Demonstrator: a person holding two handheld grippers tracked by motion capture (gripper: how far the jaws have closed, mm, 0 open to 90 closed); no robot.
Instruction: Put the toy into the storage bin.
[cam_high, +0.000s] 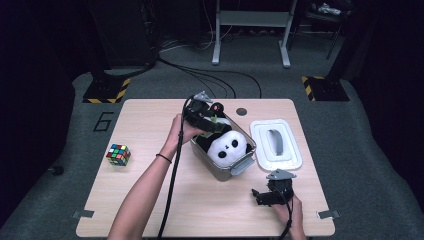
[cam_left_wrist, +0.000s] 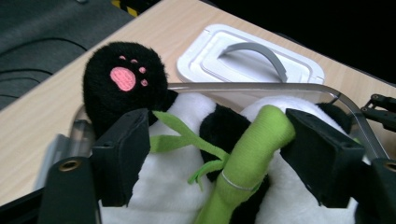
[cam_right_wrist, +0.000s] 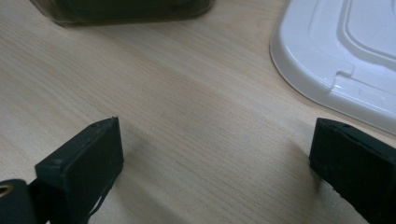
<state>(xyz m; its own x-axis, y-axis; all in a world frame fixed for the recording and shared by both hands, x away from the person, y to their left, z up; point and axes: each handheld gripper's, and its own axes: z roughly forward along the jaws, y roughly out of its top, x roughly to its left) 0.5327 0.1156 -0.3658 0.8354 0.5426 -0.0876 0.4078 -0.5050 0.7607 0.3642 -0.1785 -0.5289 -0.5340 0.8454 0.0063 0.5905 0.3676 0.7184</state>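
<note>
Dark studio floor with cables and hazard-striped stands behind, pale wooden table (cam_high: 150, 200) in front. Lying in the clear plastic container (cam_high: 239, 167) mid-table: panda plush (cam_high: 226, 147), head toward the near end, one black paw raised over the rim, green bamboo stalk (cam_left_wrist: 252, 154) across its belly. Poised over the plush with jaws parted, pads clear of the fur, stalk between them: left gripper (cam_left_wrist: 217, 158), probably just let go after stowing. White lid (cam_high: 276, 144) laid beside the container, handle up, ready for closing. Resting low near the table edge, jaws wide and empty: right gripper (cam_right_wrist: 212, 161), likely waiting for the lid. Off to the left, a Rubik's cube (cam_high: 118, 154).

The wooden table (cam_high: 150, 200) bears a cube (cam_high: 118, 154), clear box (cam_high: 220, 172) (panda inside) and white lid (cam_high: 295, 160).
</note>
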